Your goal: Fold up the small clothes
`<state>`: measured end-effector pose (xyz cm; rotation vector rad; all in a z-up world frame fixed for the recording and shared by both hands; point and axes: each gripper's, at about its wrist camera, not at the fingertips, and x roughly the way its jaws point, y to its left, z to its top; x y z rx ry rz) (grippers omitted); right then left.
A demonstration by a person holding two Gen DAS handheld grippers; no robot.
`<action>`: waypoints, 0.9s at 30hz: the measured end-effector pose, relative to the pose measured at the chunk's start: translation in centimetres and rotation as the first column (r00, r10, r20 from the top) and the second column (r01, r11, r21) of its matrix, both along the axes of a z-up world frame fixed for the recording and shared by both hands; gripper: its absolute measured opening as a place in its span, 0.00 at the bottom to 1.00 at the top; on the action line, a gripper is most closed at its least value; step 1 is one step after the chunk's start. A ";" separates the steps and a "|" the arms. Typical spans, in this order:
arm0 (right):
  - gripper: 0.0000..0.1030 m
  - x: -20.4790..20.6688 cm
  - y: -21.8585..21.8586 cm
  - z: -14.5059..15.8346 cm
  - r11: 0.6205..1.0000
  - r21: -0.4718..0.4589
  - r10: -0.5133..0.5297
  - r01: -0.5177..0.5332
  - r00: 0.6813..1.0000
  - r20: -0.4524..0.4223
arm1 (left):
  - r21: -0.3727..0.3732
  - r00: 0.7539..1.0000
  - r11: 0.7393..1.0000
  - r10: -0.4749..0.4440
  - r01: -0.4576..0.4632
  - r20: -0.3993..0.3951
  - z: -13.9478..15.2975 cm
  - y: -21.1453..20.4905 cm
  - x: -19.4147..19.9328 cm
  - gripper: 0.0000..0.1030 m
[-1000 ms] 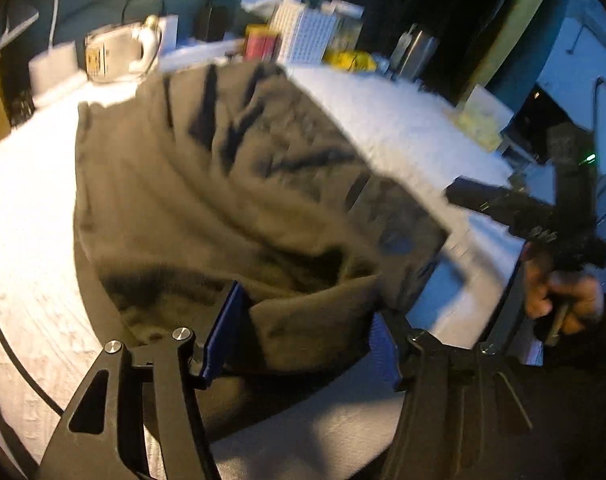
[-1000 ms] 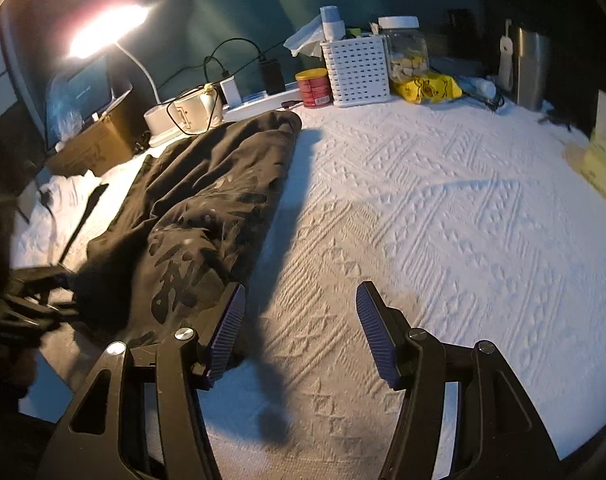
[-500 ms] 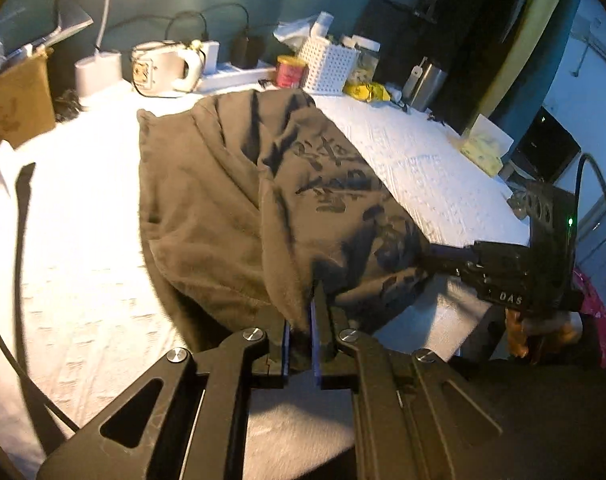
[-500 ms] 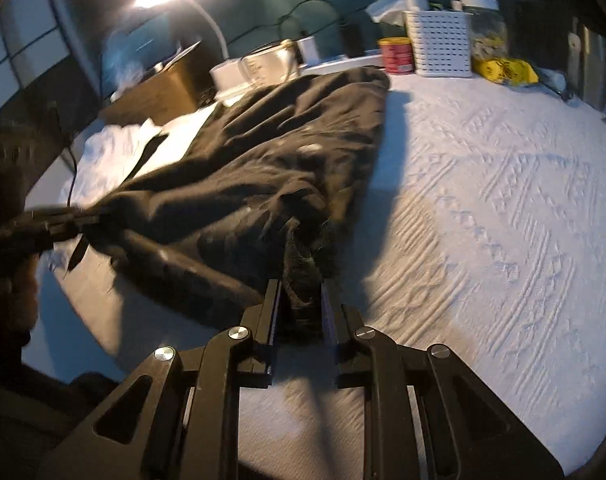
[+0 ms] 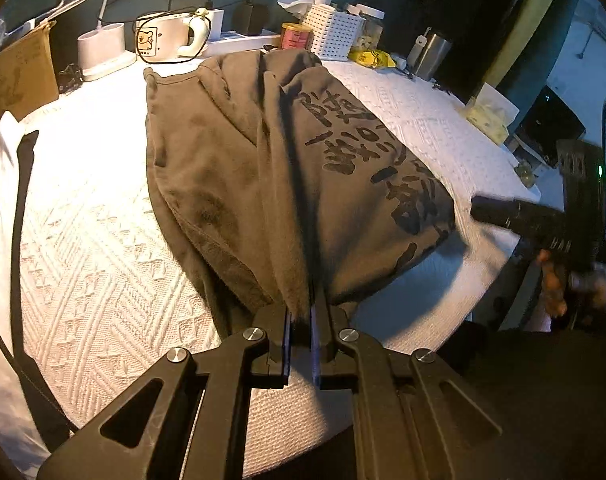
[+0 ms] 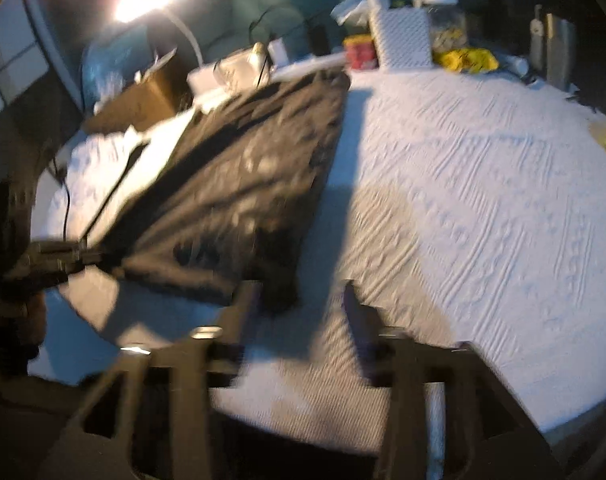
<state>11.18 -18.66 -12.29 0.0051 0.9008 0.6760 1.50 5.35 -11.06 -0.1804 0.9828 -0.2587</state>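
A dark olive garment (image 5: 263, 160) with black printed characters lies lengthwise on the white textured table cover (image 5: 83, 260). My left gripper (image 5: 303, 312) is shut on its near hem, and the cloth bunches up into the pads. In the right wrist view, which is blurred, the same garment (image 6: 243, 184) stretches away to the left. My right gripper (image 6: 301, 292) has its jaws opening. The garment's near corner lies loose between them, beside the left finger, with no pad pressing on it. Each gripper shows in the other's view: the right gripper (image 5: 523, 220), the left gripper (image 6: 63, 256).
Along the far edge stand a lamp base (image 5: 103, 40), a cardboard box (image 5: 15, 76), a white appliance (image 5: 163, 40), a red can (image 5: 295, 36), a white basket (image 5: 335, 32), a yellow packet (image 5: 371, 58) and a steel tumbler (image 5: 433, 54). White cloth with a black strap (image 5: 23, 184) lies left.
My left gripper closed on the hem and has stayed shut on it. My right gripper closed on the garment's near corner half a second ago and has now let it go.
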 end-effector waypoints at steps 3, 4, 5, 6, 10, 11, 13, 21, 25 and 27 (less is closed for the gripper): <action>0.60 1.2 0.6 -0.5 1.000 0.022 -0.007 0.007 1.000 0.006 | -0.002 1.000 1.000 0.003 -0.003 -0.008 -0.2 -0.1 0.1 0.06; 0.60 1.5 1.1 -0.8 1.000 0.028 -0.004 0.004 1.000 0.007 | -0.002 1.000 1.000 0.007 -0.007 -0.008 -0.3 -0.1 0.1 0.06; 0.59 1.7 1.6 -1.4 0.999 0.038 0.005 -0.005 1.000 0.009 | -0.002 1.000 1.000 0.010 -0.010 -0.010 -0.4 -0.1 0.2 0.06; 0.56 1.7 1.8 -1.8 0.999 0.049 0.017 -0.017 1.000 0.006 | -0.001 1.000 1.000 0.013 -0.013 -0.010 -0.5 -0.2 0.2 0.06; 0.28 0.9 2.9 -2.9 0.996 0.070 0.062 -0.060 0.998 -0.014 | -0.007 1.000 1.000 0.023 -0.023 -0.009 -0.8 -0.2 0.2 0.06; 0.22 0.7 2.8 -2.9 0.996 0.066 0.058 -0.057 0.998 -0.014 | -0.010 1.000 1.000 0.023 -0.024 -0.011 -0.9 -0.2 0.2 0.07; 0.15 0.4 2.5 -2.9 0.996 0.074 0.051 -0.049 0.998 -0.021 | -0.011 1.000 1.000 0.022 -0.022 -0.014 -1.0 -0.1 0.3 0.08; 0.09 -1.4 0.0 -2.3 0.998 0.065 -0.020 0.023 0.999 -0.039 | -0.018 0.999 0.999 -0.028 0.027 -0.042 -0.7 -1.8 0.4 0.09; 0.09 -2.6 -0.8 -2.7 0.997 0.069 -0.027 0.030 0.999 -0.046 | -0.038 0.997 0.999 -0.033 0.031 -0.066 -0.7 -1.8 -0.2 0.10; 0.09 -2.9 -1.0 -2.8 0.998 0.066 -0.017 0.020 0.999 -0.046 | -0.021 0.995 0.998 -0.053 0.051 -0.080 -0.4 -2.1 -0.3 0.10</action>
